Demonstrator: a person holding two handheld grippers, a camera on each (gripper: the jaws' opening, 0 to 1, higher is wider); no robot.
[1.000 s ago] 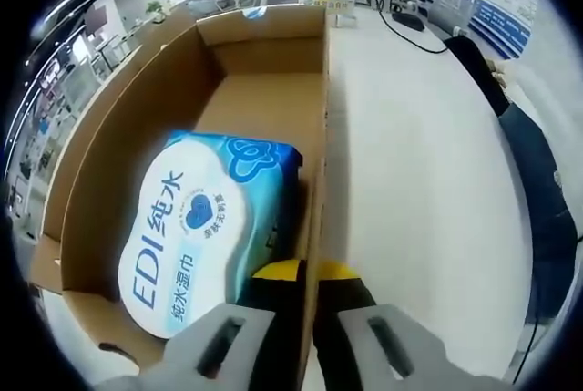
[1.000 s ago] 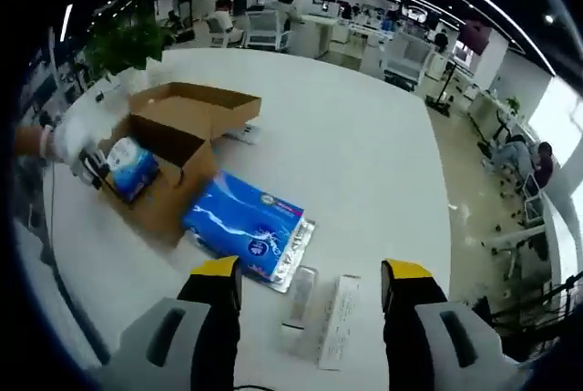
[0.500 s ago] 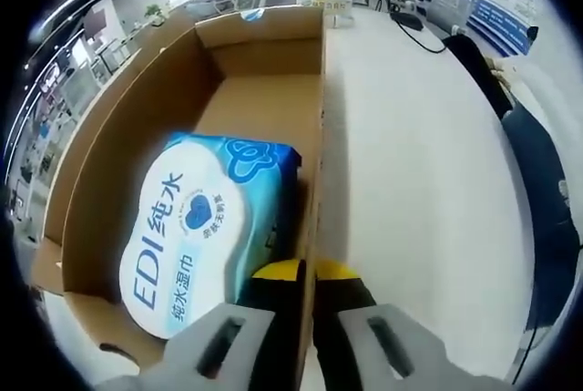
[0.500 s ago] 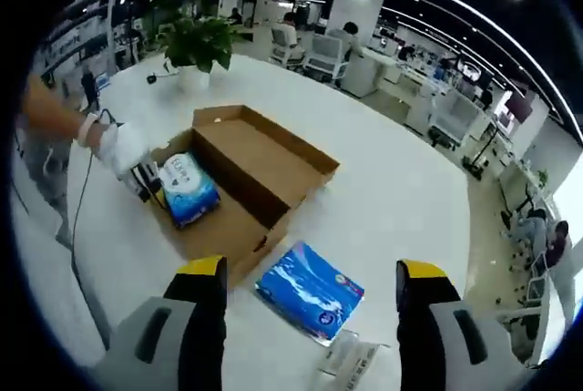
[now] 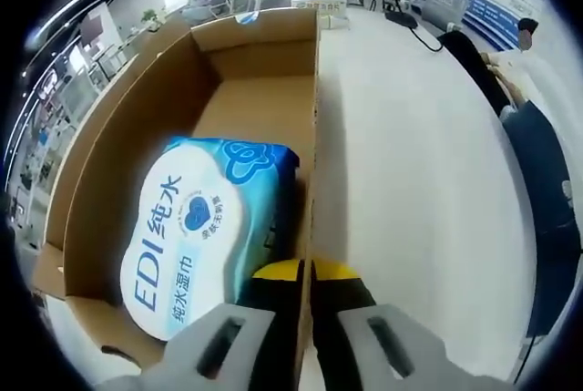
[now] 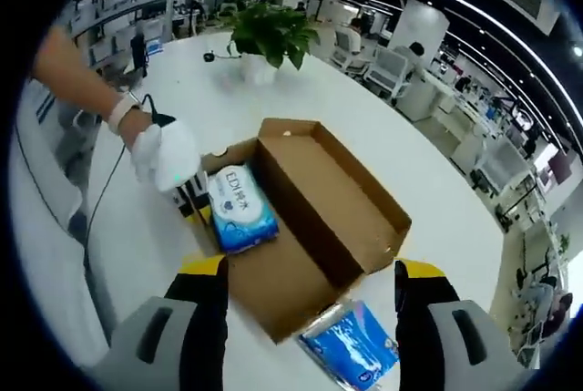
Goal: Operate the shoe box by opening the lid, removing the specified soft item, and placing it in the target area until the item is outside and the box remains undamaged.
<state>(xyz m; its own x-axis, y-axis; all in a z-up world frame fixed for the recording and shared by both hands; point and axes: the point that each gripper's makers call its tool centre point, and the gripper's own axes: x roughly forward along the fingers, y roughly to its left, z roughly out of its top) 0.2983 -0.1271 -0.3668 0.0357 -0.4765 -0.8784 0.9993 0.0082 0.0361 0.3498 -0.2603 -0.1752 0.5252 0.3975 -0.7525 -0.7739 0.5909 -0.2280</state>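
I am pinching the long side wall of the shoe box (image 5: 314,136) with my left gripper (image 5: 305,272), its yellow-tipped jaws closed together on the cardboard edge, one jaw inside the box and one outside. The lid (image 6: 351,204) is already folded open. The soft item, a pack of wet wipes (image 5: 196,227) in blue and white wrap, is lying inside the box at the end nearest that clamp, touching the wall I am holding. In the right gripper view my gloved hand (image 6: 164,156) is steadying the left gripper at the box's corner, and my right gripper (image 6: 310,272) is hovering above the box with its jaws wide apart and nothing between them. A second blue pack (image 6: 351,345) is lying on the white table (image 5: 410,163) just beside the box. I judge that the reach for the wipes comes next: I should be keeping the left clamp light so the wall is not creasing, bringing the right jaws down across the pack's narrow width, and squeezing only enough to lift the soft wrap without dragging it against the cardboard.
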